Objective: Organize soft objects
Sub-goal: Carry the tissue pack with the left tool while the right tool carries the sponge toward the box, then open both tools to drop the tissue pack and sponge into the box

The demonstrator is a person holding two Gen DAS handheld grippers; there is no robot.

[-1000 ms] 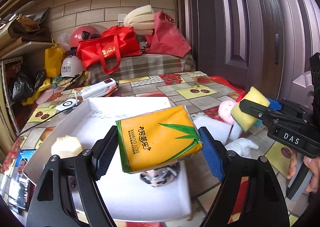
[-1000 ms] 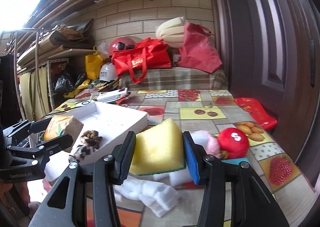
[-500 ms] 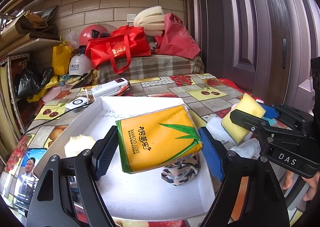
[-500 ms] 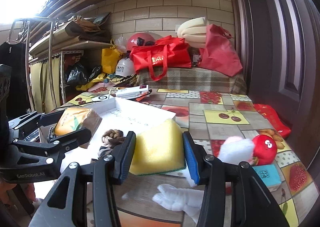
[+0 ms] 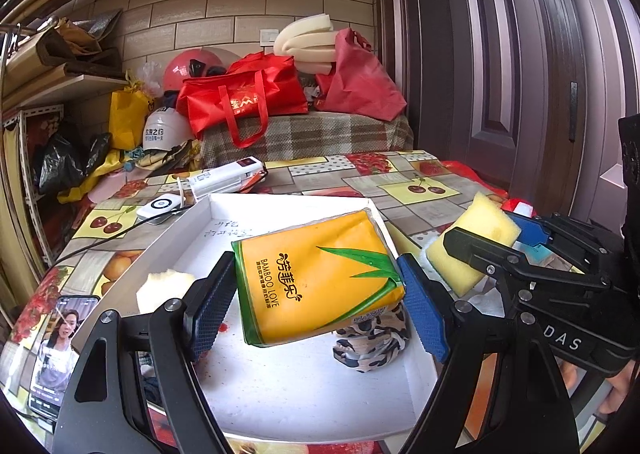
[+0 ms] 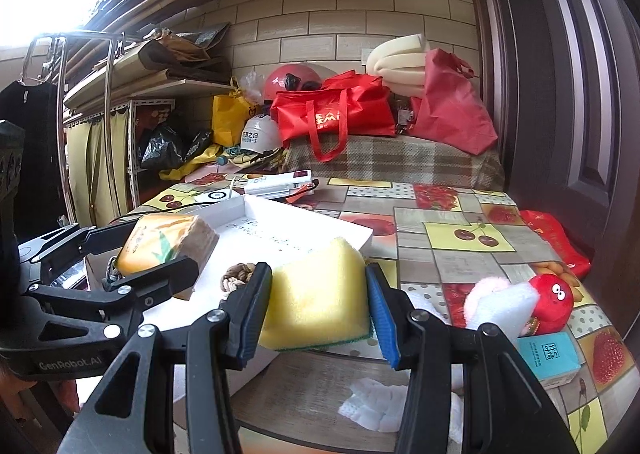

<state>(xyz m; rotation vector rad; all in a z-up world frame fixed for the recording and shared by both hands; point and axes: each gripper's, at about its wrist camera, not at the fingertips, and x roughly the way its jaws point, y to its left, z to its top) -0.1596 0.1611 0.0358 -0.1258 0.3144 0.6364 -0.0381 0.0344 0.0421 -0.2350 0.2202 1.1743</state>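
Tissue pack, orange soft plastic [image 5: 316, 278], sits clamped between the left gripper [image 5: 318, 304]'s 2 blue pads, above the white shallow tray [image 5: 288, 386]. From the right wrist, the right gripper [image 6: 316, 310] squeezes a yellow foam sponge [image 6: 316, 298] at the tray's edge.

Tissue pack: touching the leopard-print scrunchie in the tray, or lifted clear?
Cannot tell. In the left wrist view the tissue pack, held by the left gripper, overlaps the scrunchie, hiding any gap; the right wrist view doesn't settle it either.
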